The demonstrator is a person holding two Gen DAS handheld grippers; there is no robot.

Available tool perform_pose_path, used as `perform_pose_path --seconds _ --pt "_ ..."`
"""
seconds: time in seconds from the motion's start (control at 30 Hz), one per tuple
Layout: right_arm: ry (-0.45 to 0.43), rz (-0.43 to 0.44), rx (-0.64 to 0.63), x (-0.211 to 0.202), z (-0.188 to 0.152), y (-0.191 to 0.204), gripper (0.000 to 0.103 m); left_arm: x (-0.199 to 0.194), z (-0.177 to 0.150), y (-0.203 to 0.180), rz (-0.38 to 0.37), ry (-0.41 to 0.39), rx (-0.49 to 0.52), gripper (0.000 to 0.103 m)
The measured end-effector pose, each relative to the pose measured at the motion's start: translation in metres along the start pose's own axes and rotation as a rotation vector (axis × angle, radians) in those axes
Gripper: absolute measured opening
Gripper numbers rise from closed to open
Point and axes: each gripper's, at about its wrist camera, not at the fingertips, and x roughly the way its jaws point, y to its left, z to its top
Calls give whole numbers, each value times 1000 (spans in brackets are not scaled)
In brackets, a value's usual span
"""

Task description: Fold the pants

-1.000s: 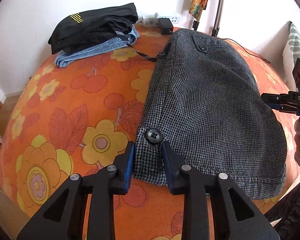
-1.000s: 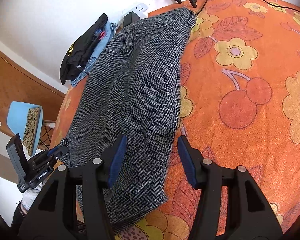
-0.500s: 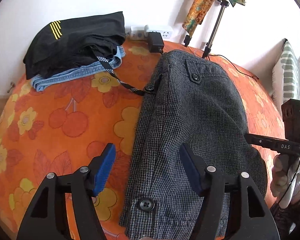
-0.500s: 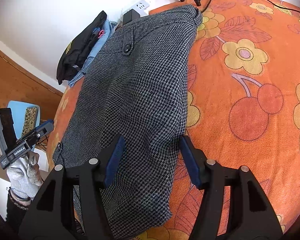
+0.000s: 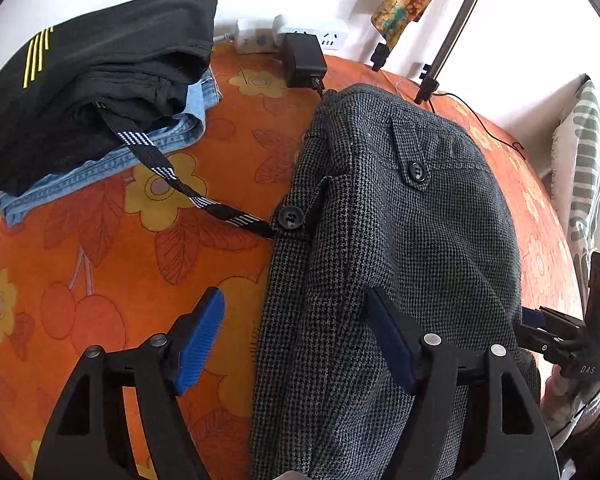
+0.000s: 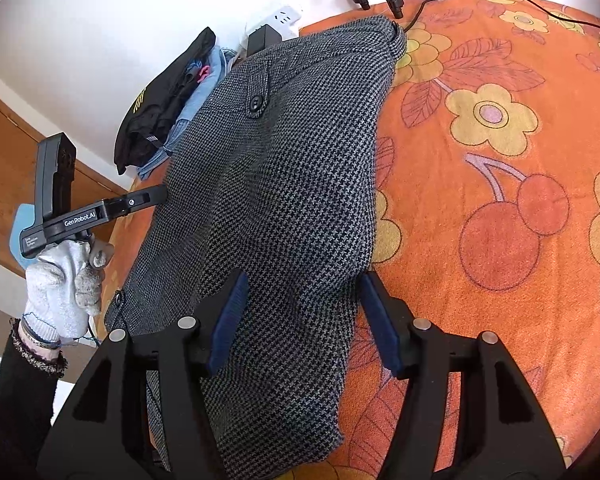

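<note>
From the left wrist: the left gripper [image 5: 292, 336] stood with its jaws spread wide and clamped on nothing, one blue pad over the bare orange flowered bedspread [image 5: 80, 280], the other over the grey houndstooth pants [image 5: 400, 248]. A second earlier those jaws had been pinched on the near hem beside a button; they had since let go and slid up along the garment's left edge, and the hem now lay out of view beneath the tool. The pants lay folded lengthwise down the middle of the bed, their far end close to the wall edge by a black charger [image 5: 303, 62]. A stack of folded clothes [image 5: 92, 92] sat at the far left corner, its striped strap [image 5: 188, 192] reaching a button tab on the pants. The right gripper [image 5: 556, 340] showed at the pants' right edge.

From the right wrist: the right gripper [image 6: 300, 320] held its pads apart, straddling the pants' [image 6: 284, 184] right-hand fold with cloth between them but not pinched. It had barely shifted in the last second. Across the garment, a gloved hand [image 6: 62, 284] carried the left gripper [image 6: 144, 198], its tip at the opposite edge.

The release suggested the lengthwise fold was finished and laid down. With both tools now roughly level at opposite edges, the likely next step was a crosswise fold, which would need both edges gripped through all layers.
</note>
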Motion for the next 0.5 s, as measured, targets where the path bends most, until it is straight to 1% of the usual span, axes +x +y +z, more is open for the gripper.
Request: perform_pose_path --seconds 0.1,0.27,0.3,0.37,0.4,0.43,0.47,0.5 --pt "-4 -15 -18 1 0 2 61 7 -1 -2 6 13 20 73" --pt "-11 -37 -66 3 -1 7 61 16 -5 -2 -15 31 27 72" --pt "-11 -32 -65 4 -1 7 61 16 -7 -2 -14 22 29 70" --pt "-14 -22 -66 4 0 7 61 15 -8 -3 -17 15 40 62" --pt "-16 -20 -69 4 0 7 61 14 -9 -4 -21 12 45 53" --pt "-18 -17 -74 4 -1 7 61 14 -9 -5 -27 13 49 48" --pt "-20 -17 -81 4 -1 8 60 14 -9 -6 -25 13 54 47" --pt "-21 -16 -88 4 -1 9 59 14 -9 -7 -23 11 58 44"
